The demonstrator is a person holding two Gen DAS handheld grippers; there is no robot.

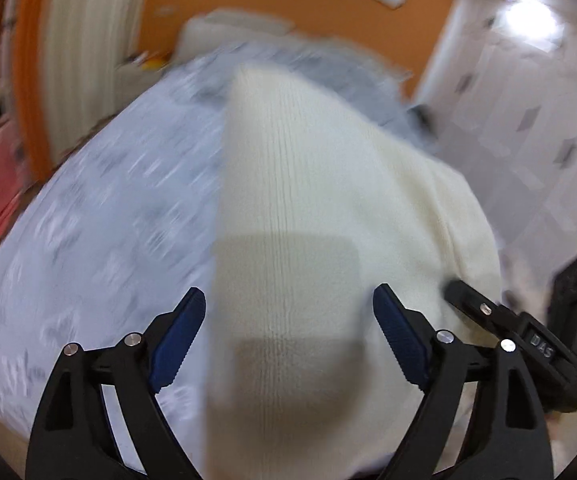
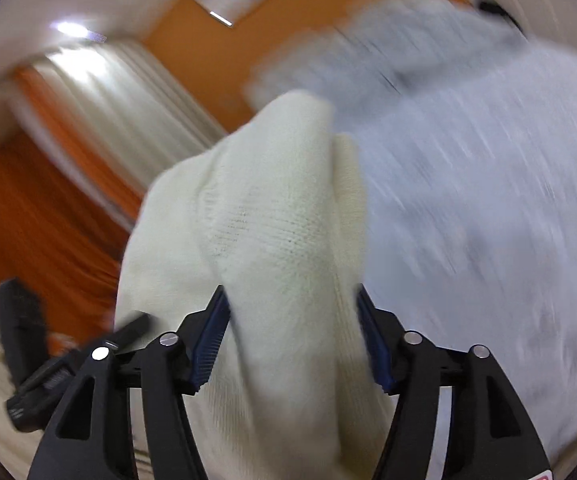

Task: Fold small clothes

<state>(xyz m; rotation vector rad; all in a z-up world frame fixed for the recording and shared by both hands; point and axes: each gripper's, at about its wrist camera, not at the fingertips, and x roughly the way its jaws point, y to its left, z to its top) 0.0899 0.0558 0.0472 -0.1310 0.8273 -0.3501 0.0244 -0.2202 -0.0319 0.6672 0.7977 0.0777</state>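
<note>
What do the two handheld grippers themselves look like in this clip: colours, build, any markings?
Both match: the left gripper and right gripper have black plastic linkage arms with triangular cut-outs, silver pivot pins, and blue ribbed pads lining the jaws. No cables or sleeves show. Raised lettering on the right gripper's body is too blurred to read.

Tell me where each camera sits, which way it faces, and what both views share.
Left wrist: on the left gripper, looking along its open fingers over a cream sweater on a bed; the right gripper shows at right.
Right wrist: on the right gripper, fingers straddling bunched sweater; left gripper shows.
Shared: sweater, bed, orange wall.
</note>
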